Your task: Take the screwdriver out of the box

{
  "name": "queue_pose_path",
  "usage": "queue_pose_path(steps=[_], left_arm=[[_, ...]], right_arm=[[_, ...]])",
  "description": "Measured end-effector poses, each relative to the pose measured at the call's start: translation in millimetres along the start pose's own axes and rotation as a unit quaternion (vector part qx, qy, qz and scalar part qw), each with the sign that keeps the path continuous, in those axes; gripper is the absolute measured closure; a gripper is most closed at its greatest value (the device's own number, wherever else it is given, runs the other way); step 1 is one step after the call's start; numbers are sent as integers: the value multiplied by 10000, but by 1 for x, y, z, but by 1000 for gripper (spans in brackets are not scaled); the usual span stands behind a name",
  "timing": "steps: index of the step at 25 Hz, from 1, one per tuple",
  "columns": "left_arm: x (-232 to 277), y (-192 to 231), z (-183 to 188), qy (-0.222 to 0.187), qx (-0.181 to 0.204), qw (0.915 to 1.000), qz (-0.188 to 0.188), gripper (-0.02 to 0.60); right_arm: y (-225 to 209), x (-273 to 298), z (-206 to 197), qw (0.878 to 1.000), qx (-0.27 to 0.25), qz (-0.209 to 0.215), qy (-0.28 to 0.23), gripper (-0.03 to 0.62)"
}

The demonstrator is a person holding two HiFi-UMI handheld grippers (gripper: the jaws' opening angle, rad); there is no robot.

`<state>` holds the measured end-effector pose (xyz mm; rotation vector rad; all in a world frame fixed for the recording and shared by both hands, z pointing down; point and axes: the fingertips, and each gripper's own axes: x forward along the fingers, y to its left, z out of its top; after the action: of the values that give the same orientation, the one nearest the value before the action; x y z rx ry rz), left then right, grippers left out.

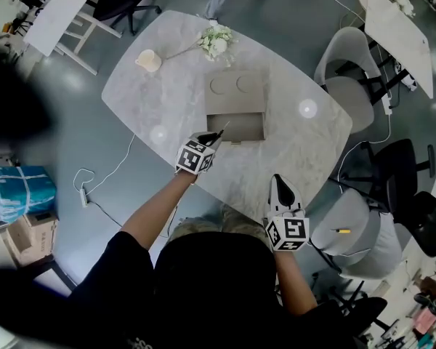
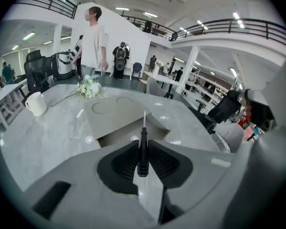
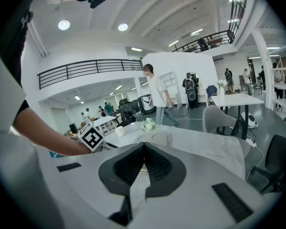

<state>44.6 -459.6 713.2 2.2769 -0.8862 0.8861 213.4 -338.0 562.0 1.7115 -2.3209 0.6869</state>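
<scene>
The slim black-handled screwdriver with a thin metal shaft [image 2: 142,149] is pinched upright in the left tool [image 2: 143,144], held clear of the pale marble surface [image 1: 174,86] near the left edge of the open grey cardboard box [image 1: 236,126]. The right tool [image 3: 144,147] is pressed together, with nothing gripped.
</scene>
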Motion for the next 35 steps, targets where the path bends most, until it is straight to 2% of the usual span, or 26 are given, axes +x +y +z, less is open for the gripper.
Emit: queue_pose_path(steps=[3, 6, 12, 18, 22, 24, 27, 35], left_arm=[[-46, -14, 4, -506, -202, 9985, -17, 508], [-104, -34, 4, -1073, -417, 9933, 7, 508], [-214, -67, -17, -2038, -404, 9781, 156, 508], [-312, -77, -45, -2796, -494, 9581, 382, 508], [-360, -90, -67, -3072, -353, 9502, 393, 508], [-374, -92, -80, -3125, -242, 9486, 445, 508], [-383, -93, -97, -3128, -215, 9486, 428, 508], [-398, -107, -107, -3234, -134, 9456, 323, 508]], right_arm=[[17, -12, 5, 9998, -97, 8, -144, 589], [40, -28, 9, 9995, -186, 29, -259, 591], [77, -57, 22, 9969, -389, -195, -648, 590], [148, -91, 17, 9942, -701, -220, -791, 590], [194, -115, 12, 9914, -937, -191, -897, 589], [212, -126, 7, 9895, -1042, -315, -955, 589], [230, -141, 2, 9858, -1204, -493, -1058, 589], [256, -158, -10, 9853, -1294, -383, -1051, 591]])
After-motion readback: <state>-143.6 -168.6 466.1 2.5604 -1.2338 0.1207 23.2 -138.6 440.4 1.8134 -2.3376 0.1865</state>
